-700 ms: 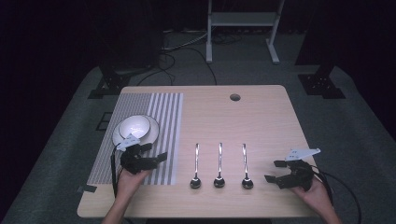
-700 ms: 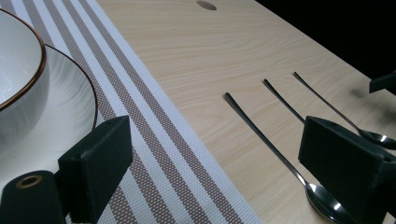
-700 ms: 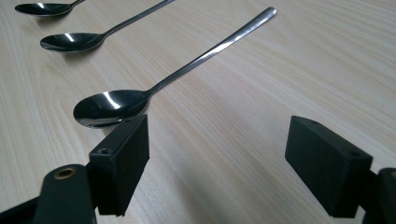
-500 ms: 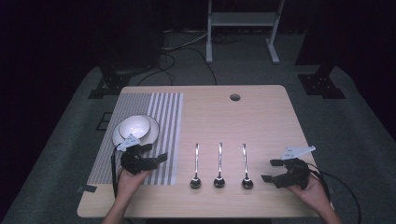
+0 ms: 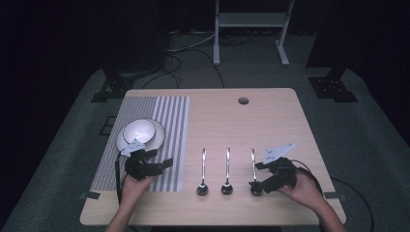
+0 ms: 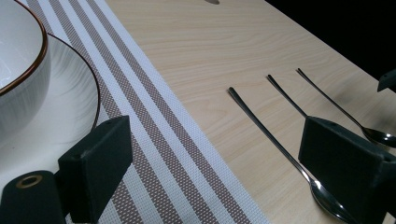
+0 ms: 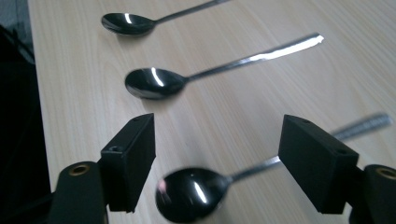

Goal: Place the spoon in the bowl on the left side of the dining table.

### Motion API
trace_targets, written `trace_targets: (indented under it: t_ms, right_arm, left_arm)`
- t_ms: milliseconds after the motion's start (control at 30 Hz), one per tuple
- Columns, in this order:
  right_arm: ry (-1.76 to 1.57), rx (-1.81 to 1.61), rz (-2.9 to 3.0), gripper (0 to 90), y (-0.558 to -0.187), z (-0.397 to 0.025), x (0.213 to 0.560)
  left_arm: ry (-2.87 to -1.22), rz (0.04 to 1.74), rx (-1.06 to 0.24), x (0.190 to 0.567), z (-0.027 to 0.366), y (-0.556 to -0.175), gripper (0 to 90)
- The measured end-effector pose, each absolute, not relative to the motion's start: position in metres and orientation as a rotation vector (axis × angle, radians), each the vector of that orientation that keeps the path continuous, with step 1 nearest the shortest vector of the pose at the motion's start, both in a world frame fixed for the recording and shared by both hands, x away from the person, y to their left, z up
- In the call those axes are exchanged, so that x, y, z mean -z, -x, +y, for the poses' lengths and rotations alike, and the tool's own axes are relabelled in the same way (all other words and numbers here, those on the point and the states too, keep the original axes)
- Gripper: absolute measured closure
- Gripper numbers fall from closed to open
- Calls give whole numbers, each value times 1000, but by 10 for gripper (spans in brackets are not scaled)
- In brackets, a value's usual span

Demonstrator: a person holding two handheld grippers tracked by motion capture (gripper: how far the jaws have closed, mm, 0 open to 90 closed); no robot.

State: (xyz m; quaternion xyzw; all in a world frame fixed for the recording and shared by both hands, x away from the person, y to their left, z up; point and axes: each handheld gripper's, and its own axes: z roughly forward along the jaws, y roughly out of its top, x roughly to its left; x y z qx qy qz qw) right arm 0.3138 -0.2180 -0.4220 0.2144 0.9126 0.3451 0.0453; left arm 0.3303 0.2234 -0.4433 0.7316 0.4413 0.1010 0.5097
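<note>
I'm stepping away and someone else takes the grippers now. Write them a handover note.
Right tongs: open, jaws on either side of the right spoon near its bowl, not closed on it.
Left tongs: open, holding nothing, over the striped placemat beside the plate with the bowl on it.
Middle spoon and left spoon lie flat on the table, parallel, bowls toward the person.
Done: no spoon lifted.
Left: probably close on the right spoon and lift it; where it goes is unclear.

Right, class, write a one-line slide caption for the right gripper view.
Open right claw poised over the nearest of three spoons on a wooden table.
</note>
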Motion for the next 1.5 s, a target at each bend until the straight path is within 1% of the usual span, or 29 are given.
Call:
trace_targets:
  t_ms: [100, 167, 300, 367, 467, 567, 633, 800, 933, 967, 1000, 1300, 1500]
  right_arm:
    - [-579, -1017, 2829, 318, -316, -200, 419]
    - [-524, -992, 2857, 370, -317, -187, 417]
    - [-430, -924, 2912, 546, -318, -165, 419]
    - [-399, -894, 2938, 660, -318, -156, 421]
    - [-340, -842, 2972, 745, -319, -144, 425]
    - [-286, -797, 3001, 796, -318, -133, 428]
    - [-259, -769, 3012, 810, -317, -127, 431]
    - [-180, -660, 3021, 809, -310, -115, 440]
    - [-172, -629, 2992, 745, -304, -113, 447]
    - [-178, -625, 2978, 708, -304, -114, 447]
    - [-186, -616, 2965, 701, -303, -114, 447]
    - [-192, -637, 2943, 699, -301, -116, 448]
    - [-192, -649, 2938, 699, -301, -117, 449]
  left_arm:
    - [-1764, 1064, -241, 444, 223, -331, 89]
    - [-1767, 1063, -238, 444, 224, -331, 89]
    - [-1769, 1071, -231, 445, 222, -332, 89]
    - [-1770, 1076, -223, 447, 221, -333, 89]
    - [-1771, 1073, -215, 447, 220, -333, 89]
    - [-1773, 1067, -210, 447, 218, -333, 89]
    - [-1773, 1068, -204, 447, 216, -333, 89]
    - [-1774, 1059, -198, 447, 214, -333, 90]
    - [-1769, 1060, -191, 447, 214, -334, 90]
    - [-1769, 1060, -190, 447, 213, -334, 89]
    - [-1770, 1058, -191, 447, 213, -334, 90]
    - [-1782, 1044, -178, 447, 206, -334, 90]
    - [-1782, 1030, -134, 445, 193, -336, 90]
